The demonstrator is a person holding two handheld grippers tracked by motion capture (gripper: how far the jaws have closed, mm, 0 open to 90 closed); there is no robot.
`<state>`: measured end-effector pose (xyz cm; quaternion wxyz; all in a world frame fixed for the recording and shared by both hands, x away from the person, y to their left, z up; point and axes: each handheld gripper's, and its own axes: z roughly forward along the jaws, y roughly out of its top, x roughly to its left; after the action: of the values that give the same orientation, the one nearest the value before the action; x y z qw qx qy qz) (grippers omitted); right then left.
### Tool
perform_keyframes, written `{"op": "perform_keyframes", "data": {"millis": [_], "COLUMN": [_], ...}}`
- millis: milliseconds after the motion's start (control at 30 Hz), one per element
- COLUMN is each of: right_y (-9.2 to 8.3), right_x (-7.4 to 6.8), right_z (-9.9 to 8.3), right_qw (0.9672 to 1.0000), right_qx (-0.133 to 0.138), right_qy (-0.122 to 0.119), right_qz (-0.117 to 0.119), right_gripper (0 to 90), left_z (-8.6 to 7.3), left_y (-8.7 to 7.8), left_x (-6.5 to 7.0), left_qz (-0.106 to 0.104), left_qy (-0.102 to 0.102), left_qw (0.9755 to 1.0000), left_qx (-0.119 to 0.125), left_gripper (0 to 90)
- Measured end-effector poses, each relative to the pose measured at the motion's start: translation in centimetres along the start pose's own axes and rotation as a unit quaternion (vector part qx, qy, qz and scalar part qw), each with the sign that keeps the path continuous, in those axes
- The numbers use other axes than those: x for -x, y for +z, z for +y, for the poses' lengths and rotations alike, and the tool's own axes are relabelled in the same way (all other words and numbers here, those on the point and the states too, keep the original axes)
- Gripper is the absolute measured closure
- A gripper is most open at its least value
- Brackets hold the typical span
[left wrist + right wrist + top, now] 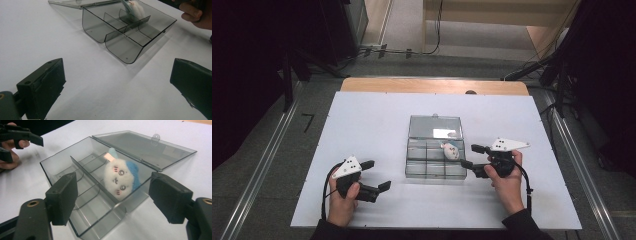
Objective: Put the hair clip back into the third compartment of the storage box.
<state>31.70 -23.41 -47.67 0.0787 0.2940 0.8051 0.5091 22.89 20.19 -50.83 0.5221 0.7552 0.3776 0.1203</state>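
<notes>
A: What's the biggest thing here?

B: One white rectangular tabletop [362, 125]. On it, one clear smoky-grey plastic compartment box [432, 172] with its hinged lid [434, 126] lying flat open behind it.

A: How many compartments?

B: I count six in the high view, two rows of three.

A: And the hand-held grippers?

B: Two. The left hand-held gripper [378, 175] rests on the tabletop near the box's left side, jaws apart, nothing between them. The right hand-held gripper [473, 156] sits just beside the box's right edge, jaws also apart and empty.

A: Anything inside the box?

B: One small white fluffy plush toy with a blue patch [122, 178], in the back right compartment, seen from above.

A: Do the views differ?

B: The right gripper view shows the toy's little face and pink marks; the left gripper view catches only a blurred white bit [136, 8] behind a divider.
</notes>
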Motion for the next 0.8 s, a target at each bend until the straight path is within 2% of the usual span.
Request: {"op": "perform_keyframes", "data": {"millis": [233, 433, 600, 800], "right_y": [-1.0, -1.8, -2.4, -3.1], "right_x": [0.4, 0.5, 0.3, 0.6], "right_z": [-0.6, -1.2, -1.7, -2.6], "right_qw": [0.9999, 0.9998, 0.9997, 0.9995], "right_qx": [0.008, 0.018, 0.023, 0.03], "right_qy": [0.004, -0.005, -0.01, -0.005], "right_qz": [0.007, 0.009, 0.001, -0.008], "right_gripper": [10.8, 7.2, 0.5, 0.0], "left_z": [0.3, 0.7, 1.3, 1.9], "left_y": [0.0, -0.1, 0.0, 0.0], "left_x": [0.1, 0.2, 0.4, 0.4], "left_qz": [0.003, 0.006, 0.009, 0.007], "left_qy": [0.004, 0.008, 0.012, 0.011], "left_qw": [1.0, 0.9999, 0.9999, 0.9998], "left_qx": [0.003, 0.006, 0.008, 0.013], "left_gripper": [0.0, 0.0, 0.0, 0.0]}}
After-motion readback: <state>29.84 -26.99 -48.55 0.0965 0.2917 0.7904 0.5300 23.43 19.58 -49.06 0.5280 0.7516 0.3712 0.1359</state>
